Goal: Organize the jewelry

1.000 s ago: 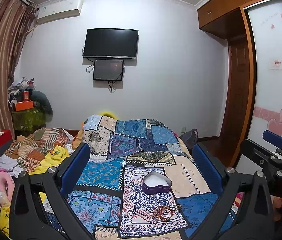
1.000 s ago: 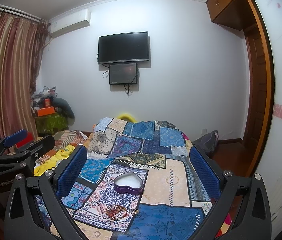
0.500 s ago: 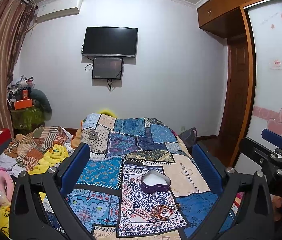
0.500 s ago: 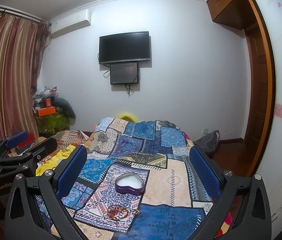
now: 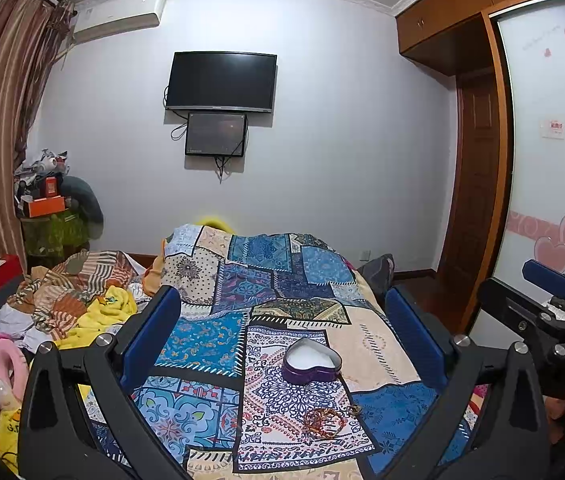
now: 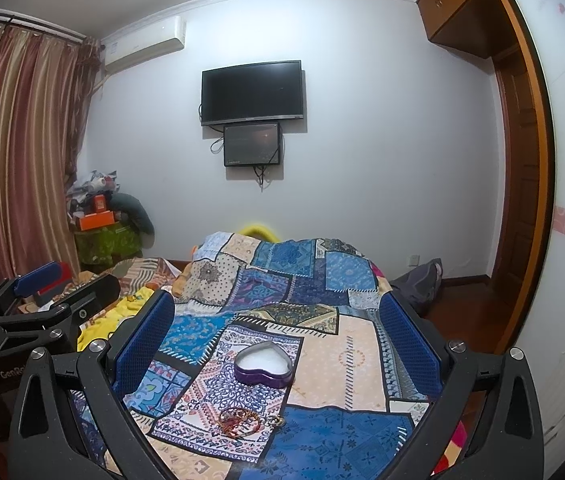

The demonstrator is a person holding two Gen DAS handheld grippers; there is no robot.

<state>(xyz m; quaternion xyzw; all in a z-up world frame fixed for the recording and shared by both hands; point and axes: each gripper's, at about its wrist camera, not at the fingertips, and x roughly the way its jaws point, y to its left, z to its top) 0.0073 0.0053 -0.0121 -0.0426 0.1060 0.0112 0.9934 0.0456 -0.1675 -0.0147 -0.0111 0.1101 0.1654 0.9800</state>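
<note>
A purple heart-shaped box (image 5: 311,365) with a white lining lies open on the patchwork bedspread (image 5: 202,340). Just in front of it a small heap of red and gold bracelets (image 5: 324,422) rests on the cloth, with a small gold ring (image 5: 354,409) beside it. My left gripper (image 5: 282,332) hovers above them, open and holding nothing. In the right wrist view the same box (image 6: 263,366), bracelets (image 6: 240,419) and ring (image 6: 276,421) lie below my right gripper (image 6: 276,332), also open with nothing between its fingers.
Crumpled clothes and a yellow blanket (image 5: 98,312) pile up left of the bed. A cluttered green stand (image 5: 54,232) sits in the far left corner by the curtains. A wardrobe (image 5: 478,184) and a dark bag (image 5: 378,272) are on the right.
Both grippers have shifted slightly; the box and bracelets sit a little lower and more central in the views. Nothing was grasped or moved on the bed.
</note>
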